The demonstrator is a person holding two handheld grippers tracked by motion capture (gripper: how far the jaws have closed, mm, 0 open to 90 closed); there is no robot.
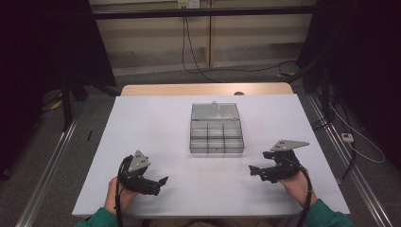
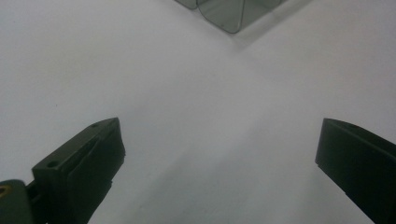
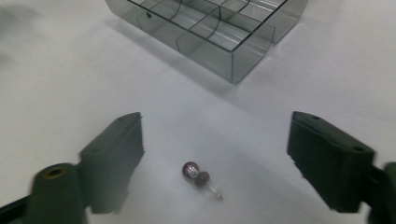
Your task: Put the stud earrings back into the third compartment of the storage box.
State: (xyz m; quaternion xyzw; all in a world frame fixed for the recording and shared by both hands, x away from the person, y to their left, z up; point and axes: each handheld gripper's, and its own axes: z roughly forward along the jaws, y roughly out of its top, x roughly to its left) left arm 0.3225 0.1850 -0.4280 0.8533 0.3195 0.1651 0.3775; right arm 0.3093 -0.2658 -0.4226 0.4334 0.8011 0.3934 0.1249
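A small pin with two dark red beads [image 3: 198,177] lies on the white table, between the jaws of my right gripper [image 3: 215,140] and touching neither. That gripper is open and held low at the table's front right [image 1: 253,170]. A clear grey compartment box [image 3: 243,63] stands just beyond it, in the middle of the table [image 1: 216,150], with its lid [image 1: 214,111] folded back. My left gripper [image 1: 163,182] rests at the front left, open, with bare table between its jaws [image 2: 217,149]. A corner of the box [image 2: 224,14] shows ahead of it.
The white table [image 1: 156,127] sits on a wooden top whose far edge [image 1: 203,89] shows behind. Dark stands and cables flank both sides of the table on the floor. The box's compartments look empty.
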